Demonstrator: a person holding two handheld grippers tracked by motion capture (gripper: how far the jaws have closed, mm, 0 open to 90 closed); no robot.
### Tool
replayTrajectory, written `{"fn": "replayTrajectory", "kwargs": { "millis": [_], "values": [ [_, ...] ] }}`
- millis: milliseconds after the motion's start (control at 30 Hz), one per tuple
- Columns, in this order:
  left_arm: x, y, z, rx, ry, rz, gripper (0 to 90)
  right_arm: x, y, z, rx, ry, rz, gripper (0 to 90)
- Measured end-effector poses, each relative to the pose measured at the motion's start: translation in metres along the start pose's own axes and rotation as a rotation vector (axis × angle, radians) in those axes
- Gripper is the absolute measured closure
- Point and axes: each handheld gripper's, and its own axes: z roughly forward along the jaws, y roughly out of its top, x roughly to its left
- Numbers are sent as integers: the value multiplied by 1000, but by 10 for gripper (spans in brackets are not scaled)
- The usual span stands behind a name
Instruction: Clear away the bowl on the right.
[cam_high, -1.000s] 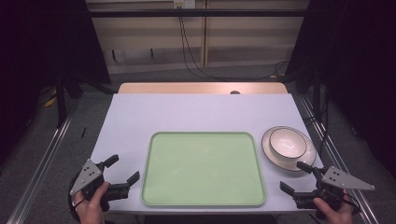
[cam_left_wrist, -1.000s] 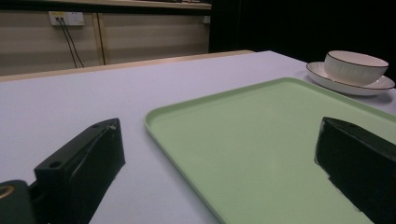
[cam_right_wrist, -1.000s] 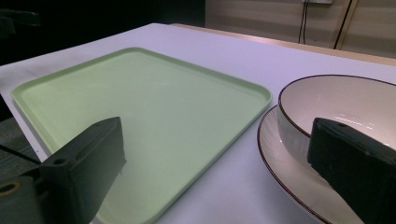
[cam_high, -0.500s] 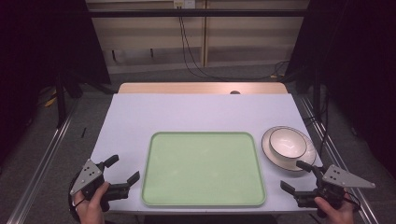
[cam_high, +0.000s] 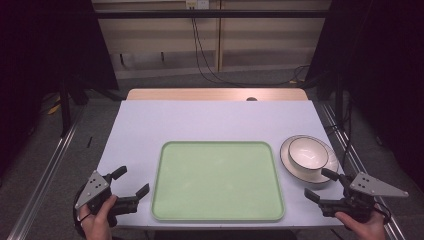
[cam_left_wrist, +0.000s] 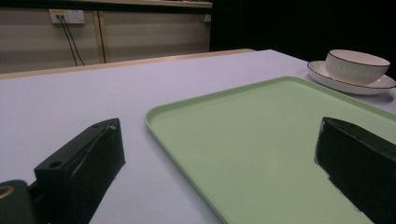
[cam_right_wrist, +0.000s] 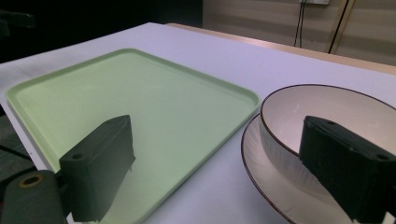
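At the lower left of the high view, the left tongs (cam_high: 131, 186) sit released, jaws spread, holding nothing, just left of the green tray (cam_high: 217, 180) on the pale bench (cam_high: 210, 120). The tray looks light, stiff and smooth; its raised rim is the likeliest hold. At right, a white bowl (cam_high: 308, 154) sits in a saucer (cam_high: 331, 172), likely ceramic, breakable and slick, best pinched at the rim. The right tongs (cam_high: 321, 184) at lower right gape empty.
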Motion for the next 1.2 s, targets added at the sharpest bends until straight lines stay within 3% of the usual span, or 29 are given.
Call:
{"fn": "replayTrajectory", "kwargs": {
  "millis": [100,133,200,233,467,567,900,1200],
  "values": [
    [0,0,0,0,1,1,16,-2,3,1,-2,7,-1,131],
    [0,0,0,-1,1,1,15,-4,5,1,-6,9,-15,199],
    [0,0,0,-1,2,2,15,-5,6,2,-5,-2,-14,201],
    [0,0,0,-1,1,1,15,-8,7,4,15,5,-7,229],
    [0,0,0,0,4,1,15,-18,16,2,43,-20,-11,219],
    [0,0,0,0,4,2,16,-25,21,4,65,-30,-28,259],
    [1,0,1,1,-3,4,15,-47,32,23,158,-15,-27,175],
    [1,0,2,-1,-6,-3,15,-70,41,36,228,-5,-49,298]
  ]
}}
